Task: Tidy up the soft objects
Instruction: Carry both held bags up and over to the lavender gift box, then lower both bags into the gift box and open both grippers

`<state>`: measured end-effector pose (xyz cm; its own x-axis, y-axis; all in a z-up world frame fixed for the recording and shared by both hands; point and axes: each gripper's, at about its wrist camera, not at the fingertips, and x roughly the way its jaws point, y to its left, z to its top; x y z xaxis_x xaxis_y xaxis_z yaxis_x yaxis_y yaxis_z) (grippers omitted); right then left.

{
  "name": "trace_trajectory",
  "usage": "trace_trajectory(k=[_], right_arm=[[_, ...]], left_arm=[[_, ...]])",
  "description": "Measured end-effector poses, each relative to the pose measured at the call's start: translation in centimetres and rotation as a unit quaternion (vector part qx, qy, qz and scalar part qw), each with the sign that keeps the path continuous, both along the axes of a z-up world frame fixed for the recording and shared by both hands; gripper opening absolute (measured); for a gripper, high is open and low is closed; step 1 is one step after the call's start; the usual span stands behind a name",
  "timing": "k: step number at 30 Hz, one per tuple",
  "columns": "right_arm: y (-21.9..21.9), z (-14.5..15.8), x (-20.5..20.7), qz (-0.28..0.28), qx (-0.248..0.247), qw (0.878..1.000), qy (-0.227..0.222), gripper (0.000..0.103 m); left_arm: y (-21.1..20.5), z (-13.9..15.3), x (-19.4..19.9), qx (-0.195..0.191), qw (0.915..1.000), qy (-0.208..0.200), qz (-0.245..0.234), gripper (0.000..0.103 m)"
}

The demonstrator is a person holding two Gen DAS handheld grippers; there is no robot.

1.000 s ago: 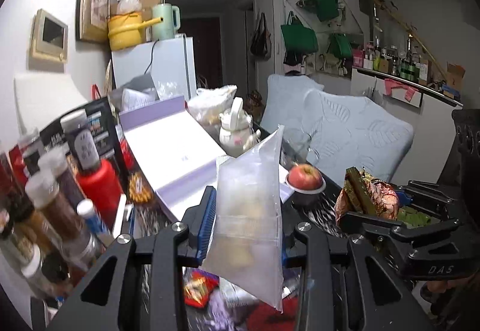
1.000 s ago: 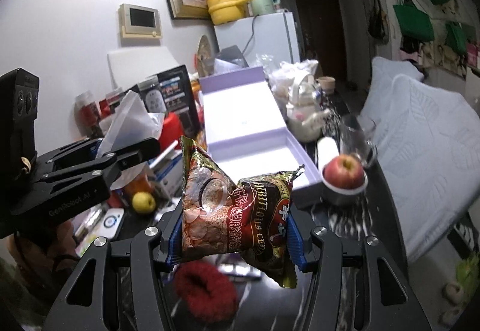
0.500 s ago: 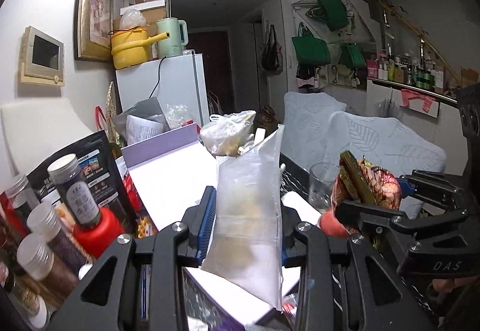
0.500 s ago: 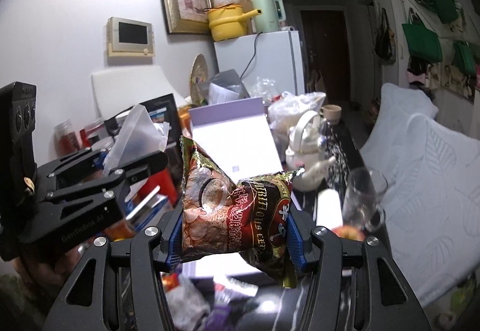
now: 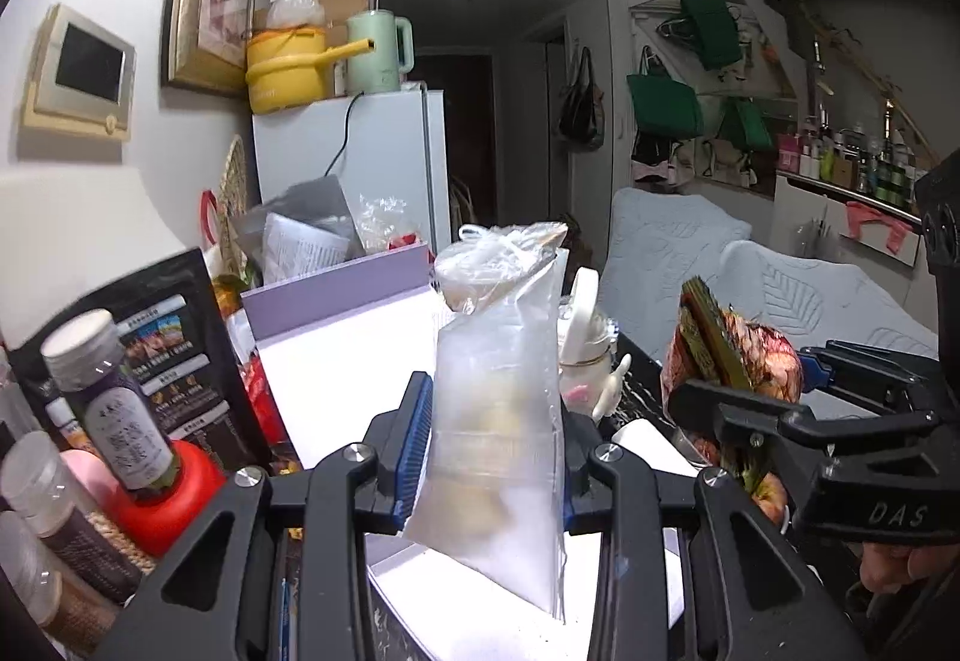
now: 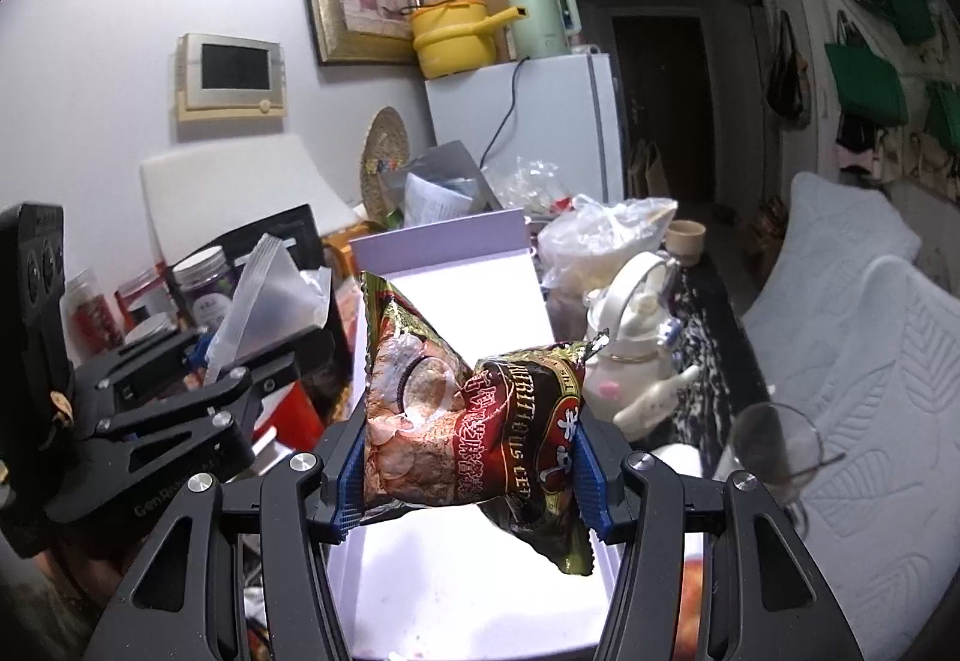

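Both wrist cameras sit close behind their jaws, looking forward and slightly down over the cluttered counter [image 5: 645, 361]. Both show the open lavender box [image 5: 336, 295] and white fridge [image 6: 540, 121].

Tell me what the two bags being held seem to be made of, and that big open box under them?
The clear bag looks like thin, soft plastic film: see-through and creased. The snack bag looks like glossy printed foil or plastic: it shines and crinkles. The box seems to be stiff cardboard, matte lilac outside and white inside, though that is only a guess.

Cluttered table [image 6: 708, 313] with open box [image 6: 456, 313]
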<state>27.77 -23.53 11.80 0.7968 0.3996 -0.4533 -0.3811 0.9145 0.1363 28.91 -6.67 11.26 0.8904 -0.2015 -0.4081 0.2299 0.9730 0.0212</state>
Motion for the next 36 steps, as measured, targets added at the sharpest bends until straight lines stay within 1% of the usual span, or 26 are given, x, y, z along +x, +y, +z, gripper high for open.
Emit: trace_trajectory(k=[7, 16, 21, 30, 36], right_arm=[[-0.1, -1.7, 3.5, -0.002, 0.01, 1.0, 0.017, 0.055], [-0.3, -4.9, 6.8, -0.01, -0.006, 0.999, 0.05, 0.055], [-0.5, -6.4, 8.1, -0.016, -0.018, 0.997, 0.073, 0.055], [-0.2, -8.9, 9.5, -0.019, -0.038, 0.993, 0.107, 0.055], [0.4, -10.6, 10.2, -0.016, -0.052, 0.99, 0.127, 0.055]], left_arm=[[-0.1, -3.2, 3.4, 0.007, 0.999, 0.045, 0.007, 0.034], [-0.6, -7.0, 6.3, 0.032, 0.9952, 0.092, 0.012, 0.034], [-0.7, -8.4, 7.1, 0.045, 0.9925, 0.112, 0.017, 0.034], [-1.0, -11.2, 8.8, 0.075, 0.9851, 0.152, 0.031, 0.034], [-1.3, -12.8, 9.5, 0.1, 0.9787, 0.174, 0.041, 0.034]])
